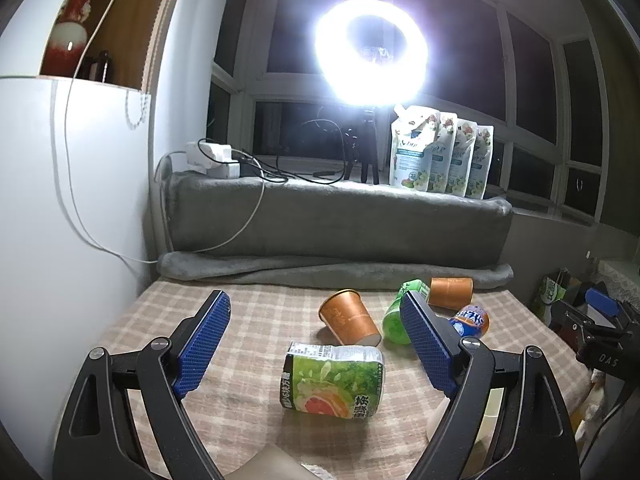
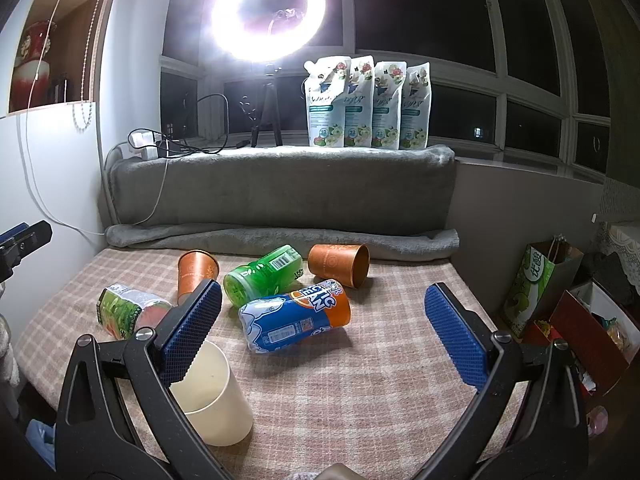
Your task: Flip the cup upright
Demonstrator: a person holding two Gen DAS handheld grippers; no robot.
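A cream cup [image 2: 214, 392] is seen standing upright, mouth up, on the checked tablecloth [image 2: 360, 380] at the near left, just beneath and touching the line of the left pad of the right gripper [image 2: 324, 336], whose jaws are spread wide with nothing held. The left gripper [image 1: 316, 344] is likewise held wide open, and a grapefruit-labelled bottle [image 1: 332, 380] is framed lying between its pads. Farther back, two orange paper cups are found on their sides [image 2: 340, 264] [image 2: 196, 272], beside a green bottle [image 2: 262, 274] and a blue-and-orange bottle [image 2: 294, 316], both toppled.
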